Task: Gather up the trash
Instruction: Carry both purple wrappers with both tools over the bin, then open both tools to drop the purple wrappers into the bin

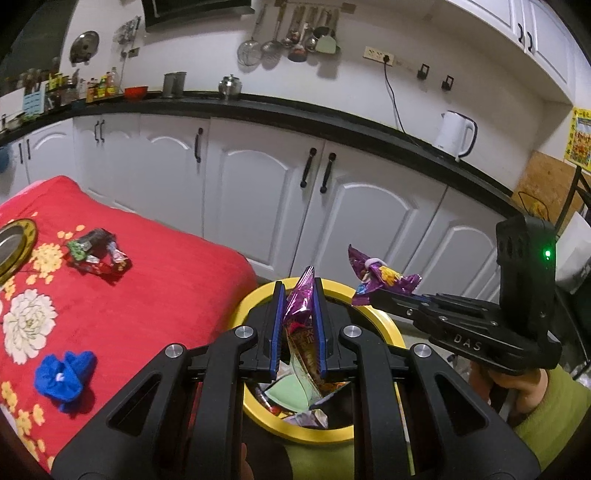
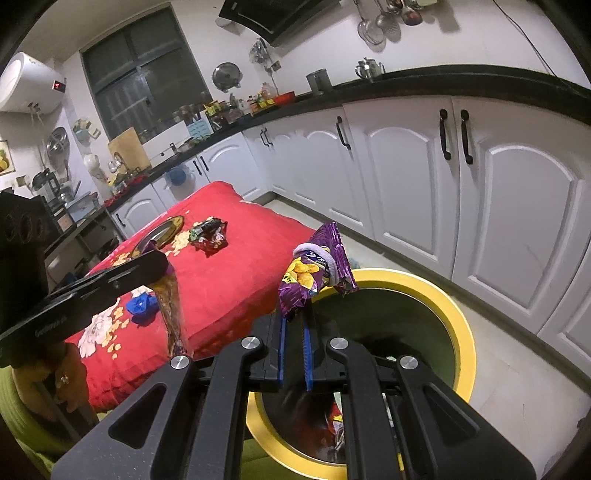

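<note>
White wall point(image 1: 207, 62) behind long black counter point(image 1: 280, 110); white arched cabinets point(image 1: 255, 199) with black handles below. Ladles and strainers point(image 1: 288, 37) hung on rail; socket strip point(image 1: 378, 55) with cord run down to white kettle point(image 1: 456, 134). Steel teapot point(image 1: 229, 85), metal pot point(image 1: 174, 84), sauce bottles point(image 1: 99, 85) lined along counter. Dark window point(image 2: 144, 74) seen at corner, white water heater point(image 2: 26, 83) mounted beside it, black hood point(image 2: 273, 18) above. Pale tiled floor point(image 2: 517, 369). Upper cabinets point(image 1: 535, 33) at right.
</note>
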A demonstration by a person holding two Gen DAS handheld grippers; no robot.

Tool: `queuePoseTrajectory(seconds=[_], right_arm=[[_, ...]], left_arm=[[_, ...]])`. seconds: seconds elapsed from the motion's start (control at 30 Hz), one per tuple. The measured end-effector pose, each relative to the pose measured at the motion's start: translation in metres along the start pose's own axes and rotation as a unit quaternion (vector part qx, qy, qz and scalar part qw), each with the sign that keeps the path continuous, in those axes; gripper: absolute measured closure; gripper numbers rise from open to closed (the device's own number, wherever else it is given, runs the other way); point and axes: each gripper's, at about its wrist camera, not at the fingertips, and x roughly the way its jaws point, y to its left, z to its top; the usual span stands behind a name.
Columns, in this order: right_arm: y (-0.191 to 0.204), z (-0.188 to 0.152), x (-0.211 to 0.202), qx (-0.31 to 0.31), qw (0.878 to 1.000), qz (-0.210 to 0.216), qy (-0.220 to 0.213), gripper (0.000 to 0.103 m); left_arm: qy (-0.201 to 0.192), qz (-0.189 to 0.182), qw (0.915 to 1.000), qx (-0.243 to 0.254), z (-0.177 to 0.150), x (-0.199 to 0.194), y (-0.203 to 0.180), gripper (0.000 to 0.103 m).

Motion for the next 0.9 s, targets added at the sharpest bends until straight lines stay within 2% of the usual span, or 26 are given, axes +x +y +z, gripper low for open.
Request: queuePoseTrajectory(seconds=[0.5,0.8,0.9], right_arm=[[-0.035,-0.017,0.006,0.034,0.999,-0.014,0.024,0.095],[-0.047,-0.025,0.012,0.05,0.998,-0.015,0.041,0.094],[-0.049,-0.027,0.014,0.054,0.998,-0.016,0.042,0.086]], left_arm=[[0.036,-0.03,0.9989,0.003,-0.012,0.038,-0.017,0.093],[0.052,-0.031,0.9981,-0.006,-0.016,0.055,-0.015,0.092],[0.055,-0.029,0.9981,-0.005,-0.015,0.059,-0.015,0.087]])
